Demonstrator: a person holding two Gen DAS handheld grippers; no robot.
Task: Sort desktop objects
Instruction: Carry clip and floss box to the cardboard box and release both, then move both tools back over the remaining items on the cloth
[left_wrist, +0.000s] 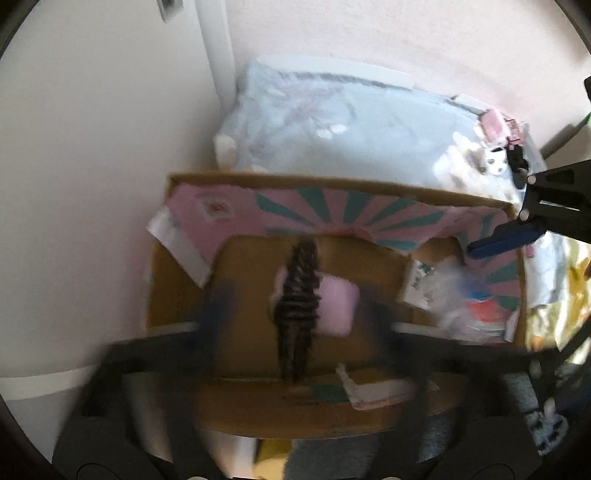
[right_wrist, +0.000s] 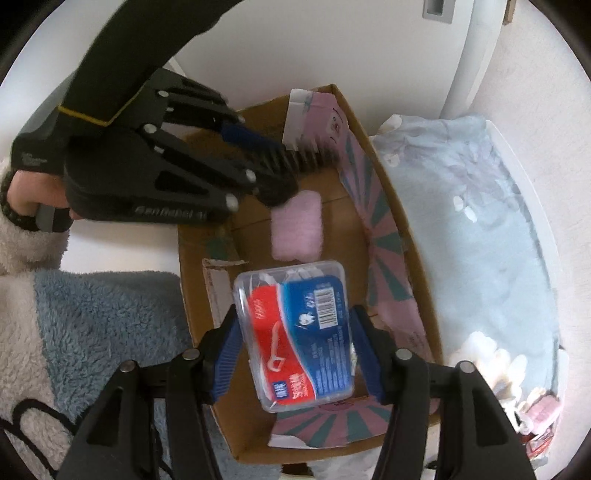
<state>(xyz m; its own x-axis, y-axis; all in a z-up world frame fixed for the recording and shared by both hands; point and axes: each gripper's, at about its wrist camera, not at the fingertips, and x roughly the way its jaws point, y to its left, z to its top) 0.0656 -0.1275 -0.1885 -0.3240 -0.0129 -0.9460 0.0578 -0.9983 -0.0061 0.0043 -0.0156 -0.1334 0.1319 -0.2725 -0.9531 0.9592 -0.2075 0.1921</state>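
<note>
Left gripper (left_wrist: 295, 325) fingers smeared by motion blur in left wrist view; pad edges unreadable. Dark ridged object (left_wrist: 297, 295) between them blurred, identity unclear; hides part of pink pad (left_wrist: 338, 310). Clear bag (left_wrist: 461, 295) in cardboard box (left_wrist: 177, 288) corner blurred, contents indistinct. Floss pick case (right_wrist: 295, 332) print too small to read. Small items (right_wrist: 509, 373) on blue cloth (right_wrist: 480, 221) cut off by lens rim.

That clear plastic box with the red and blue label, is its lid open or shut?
Shut: the clear plastic box has its lid flat and flush all round, with white picks visible inside.
</note>
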